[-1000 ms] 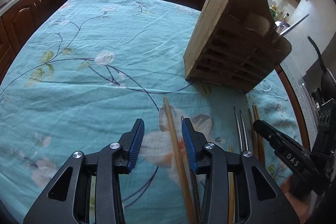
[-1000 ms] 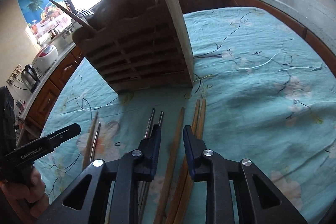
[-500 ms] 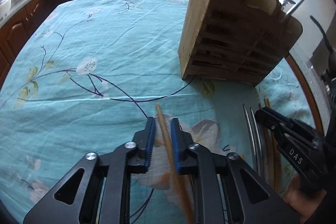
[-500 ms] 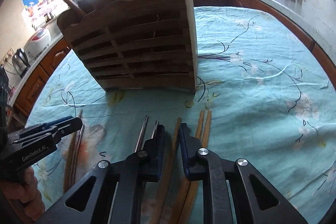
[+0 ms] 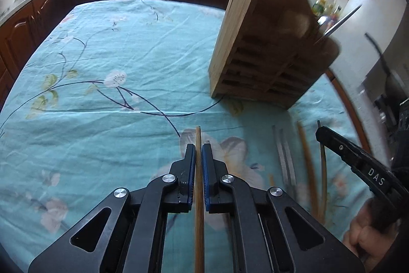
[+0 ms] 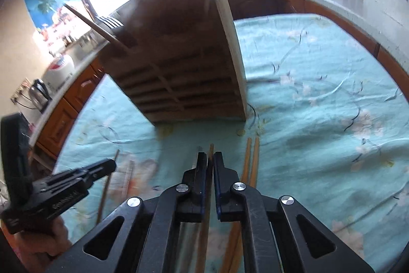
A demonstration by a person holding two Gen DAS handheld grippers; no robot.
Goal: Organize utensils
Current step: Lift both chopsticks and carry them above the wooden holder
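Note:
My left gripper (image 5: pixel 199 147) is closing its jaws tight on a wooden chopstick (image 5: pixel 198 134), which runs back between the blue pads and sits lifted off the cloth. My right gripper (image 6: pixel 209 154) is likewise closing on another wooden chopstick (image 6: pixel 211 148); a metal chopstick (image 6: pixel 199 150) lies close by its left finger. The slatted wooden utensil holder (image 5: pixel 271 63) (image 6: pixel 184 68) stands just beyond both, with utensils sticking out of its top. Each gripper appears at the edge of the other's view, the right gripper (image 5: pixel 320 132) and the left gripper (image 6: pixel 111 165).
A teal flowered tablecloth (image 5: pixel 102 94) covers the round table. A pair of metal chopsticks (image 5: pixel 285 157) and more wooden chopsticks (image 5: pixel 306 157) (image 6: pixel 251 160) lie loose on it. Dark cabinets and a worktop with appliances (image 6: pixel 58 71) ring the table. A hand (image 5: pixel 368 234) grips the right tool.
Both grippers dipped toward the cloth, closed onto one wooden chopstick each, then rose a little with it. The holder looks farther off than half a second ago.

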